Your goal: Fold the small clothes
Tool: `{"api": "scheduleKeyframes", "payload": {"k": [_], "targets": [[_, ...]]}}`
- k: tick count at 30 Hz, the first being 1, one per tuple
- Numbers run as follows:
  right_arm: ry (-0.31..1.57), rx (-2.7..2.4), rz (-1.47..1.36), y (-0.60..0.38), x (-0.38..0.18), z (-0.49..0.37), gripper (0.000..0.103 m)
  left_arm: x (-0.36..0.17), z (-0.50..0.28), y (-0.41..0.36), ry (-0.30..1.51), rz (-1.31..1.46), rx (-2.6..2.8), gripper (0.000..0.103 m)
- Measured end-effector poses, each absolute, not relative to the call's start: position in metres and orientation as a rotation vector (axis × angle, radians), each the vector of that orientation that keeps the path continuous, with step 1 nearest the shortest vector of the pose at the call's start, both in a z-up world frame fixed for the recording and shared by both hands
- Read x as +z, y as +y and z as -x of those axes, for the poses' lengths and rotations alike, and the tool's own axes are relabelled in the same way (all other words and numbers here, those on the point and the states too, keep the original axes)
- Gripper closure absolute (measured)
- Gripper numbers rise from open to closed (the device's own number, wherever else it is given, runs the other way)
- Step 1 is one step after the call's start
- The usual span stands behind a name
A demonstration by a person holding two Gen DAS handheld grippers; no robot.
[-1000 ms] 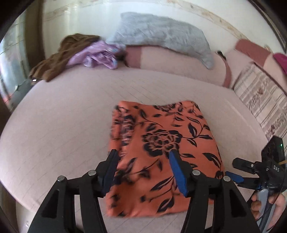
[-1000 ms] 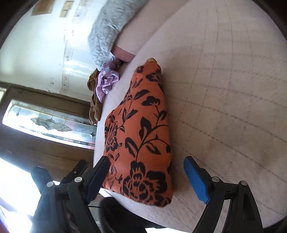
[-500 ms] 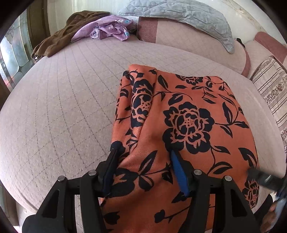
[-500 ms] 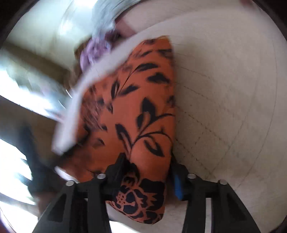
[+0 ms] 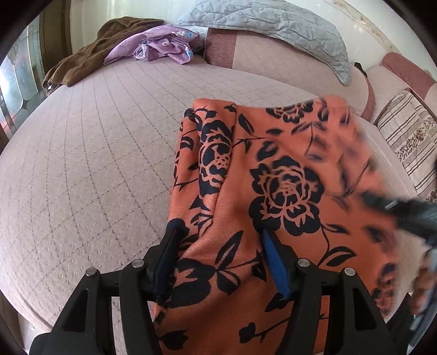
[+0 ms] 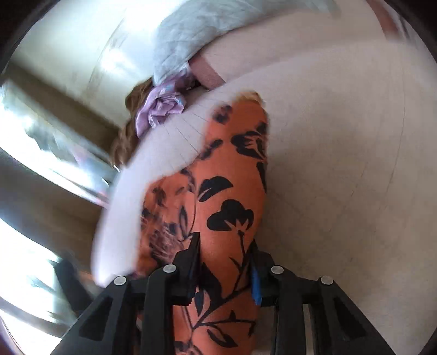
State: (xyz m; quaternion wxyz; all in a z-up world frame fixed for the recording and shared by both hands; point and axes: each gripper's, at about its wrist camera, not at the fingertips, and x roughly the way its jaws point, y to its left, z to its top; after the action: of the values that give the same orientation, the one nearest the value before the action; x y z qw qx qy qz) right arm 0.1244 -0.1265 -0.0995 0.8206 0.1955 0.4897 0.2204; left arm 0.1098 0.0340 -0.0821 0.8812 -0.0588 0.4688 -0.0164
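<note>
An orange cloth with black flowers (image 5: 286, 191) lies on the pink quilted bed cover (image 5: 82, 177). My left gripper (image 5: 220, 232) stands open, pressed down on the cloth's near left part, with a bulge of fabric between its fingers. My right gripper (image 6: 224, 243) is closing its jaws, and its pads pinch a fold of the cloth (image 6: 232, 191) at the right edge. In the left wrist view that gripper (image 5: 404, 210) is a dark blur at the right, and the cloth's right side looks lifted and smeared.
At the far left corner of the bed lie a brown garment (image 5: 90, 54) and a purple one (image 5: 161, 46). A grey quilted pillow (image 5: 273, 24) rests on the pink bolster behind. A striped cushion (image 5: 409, 153) is at the right. A glass door (image 5: 19, 82) is on the left.
The left gripper came down onto the cloth and stays there. The right gripper swung over the cloth's right edge, rolled, narrowed its jaws onto the fabric and raised that side.
</note>
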Motion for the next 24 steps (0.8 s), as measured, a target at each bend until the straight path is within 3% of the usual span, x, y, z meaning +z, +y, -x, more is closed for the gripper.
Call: {"api": "scheduleKeyframes", "payload": {"k": [3,5,6,7,11,12,14,18,22,23,24], "targets": [[1.144,0.419,-0.55,-0.143,-0.143,-0.136,0.062,-0.065,-0.104,0.033,0.976,0.109,-0.007,0.04],[1.137,0.444,-0.651,-0.155,-0.142,-0.134,0.046,-0.048,-0.091,0.036,0.91,0.107,-0.008,0.04],[1.114,0.455,-0.657,-0.159,-0.137,-0.133,0.034,-0.047,-0.089,0.037,0.906,0.107,-0.009,0.04],[1.075,0.471,-0.655,-0.162,-0.13,-0.132,0.029,-0.053,-0.088,0.041,0.926,0.116,-0.002,0.04],[1.071,0.477,-0.792,-0.171,-0.137,-0.153,0.025,-0.092,-0.094,0.076,1.028,0.38,-0.037,0.037],[1.112,0.478,-0.83,-0.169,-0.147,-0.162,0.025,-0.091,-0.095,0.081,1.035,0.414,-0.047,0.038],[1.211,0.468,-0.816,-0.156,-0.161,-0.177,0.068,-0.092,-0.096,0.083,1.039,0.415,-0.061,0.039],[1.081,0.472,-0.508,-0.126,-0.104,-0.159,0.069,-0.091,-0.091,0.092,1.034,0.456,-0.073,0.04],[1.15,0.392,-0.506,-0.139,-0.121,-0.152,0.049,-0.07,-0.069,0.095,0.95,0.471,-0.099,0.041],[1.132,0.402,-0.53,-0.145,-0.121,-0.146,0.048,-0.072,-0.065,0.096,0.956,0.441,-0.079,0.045],[1.112,0.398,-0.522,-0.147,-0.117,-0.14,0.048,-0.084,-0.066,0.098,1.001,0.408,-0.045,0.061]]}}
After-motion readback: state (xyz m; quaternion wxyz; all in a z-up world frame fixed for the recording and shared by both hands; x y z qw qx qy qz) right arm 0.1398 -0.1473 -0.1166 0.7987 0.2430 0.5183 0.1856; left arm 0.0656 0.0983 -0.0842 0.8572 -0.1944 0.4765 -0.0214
